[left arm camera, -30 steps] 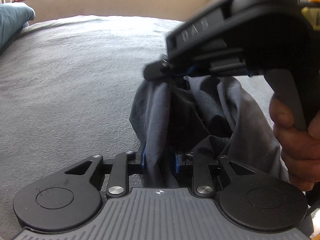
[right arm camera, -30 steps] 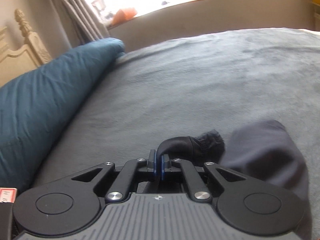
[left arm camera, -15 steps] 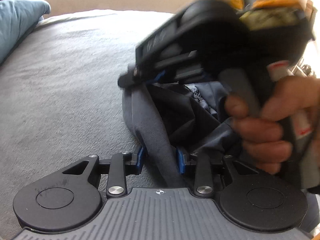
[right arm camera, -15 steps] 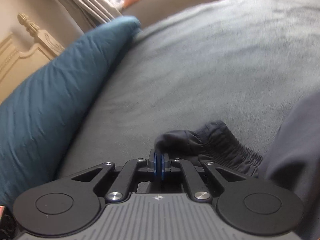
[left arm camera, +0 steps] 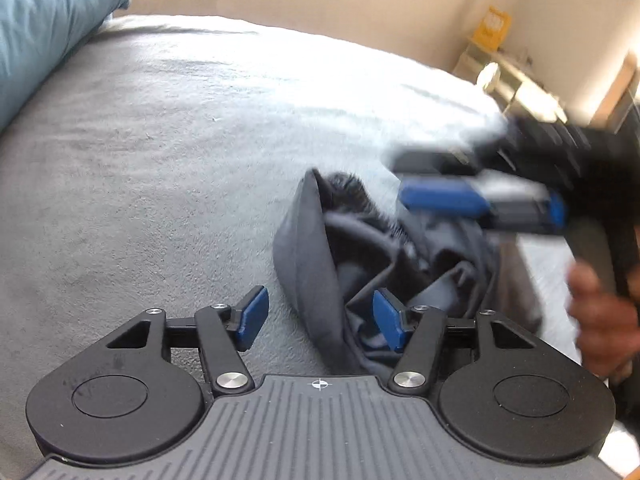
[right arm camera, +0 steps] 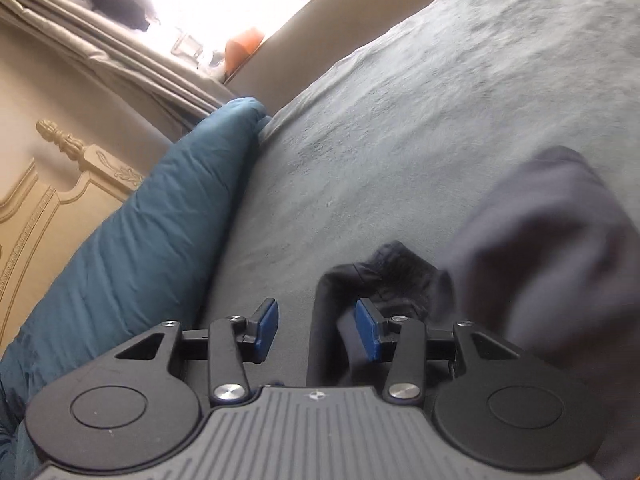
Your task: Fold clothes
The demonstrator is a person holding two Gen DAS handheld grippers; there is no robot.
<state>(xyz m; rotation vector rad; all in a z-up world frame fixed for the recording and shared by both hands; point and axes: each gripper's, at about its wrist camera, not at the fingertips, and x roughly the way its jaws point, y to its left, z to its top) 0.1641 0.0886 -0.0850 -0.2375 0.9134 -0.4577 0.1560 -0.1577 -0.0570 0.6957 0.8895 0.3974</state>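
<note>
Now, at the far left of the left wrist view, a blue pillow [left arm camera: 44,32] lies along the edge of a grey blanket [left arm camera: 160,160] that covers the bed. Lower down, the left gripper [left arm camera: 320,320] has its jaws standing apart; they have just been opening, and its blue pads [left arm camera: 252,318] press on nothing. A fold of the dark grey garment [left arm camera: 312,264] runs down between them, nearer the right-hand pad, while the left-hand pad has only blanket behind it. The garment lies crumpled on the blanket just ahead, with a darker ribbed edge at its top. Further right, blurred, the right gripper [left arm camera: 480,200] hangs over the garment, held in a hand [left arm camera: 600,320] at the right edge.

From the right wrist view, a carved cream headboard [right arm camera: 60,200] sits far left, then the blue pillow [right arm camera: 160,220], then the grey blanket [right arm camera: 400,120]. The right gripper [right arm camera: 316,328] is likewise parted, its jaws having just been opening; a strip of the dark grey garment [right arm camera: 332,312] hangs loose between the pads, close to the right-hand one, with neither seen clamping it. To the right, a blurred mound of the same cloth fills the corner.
</note>
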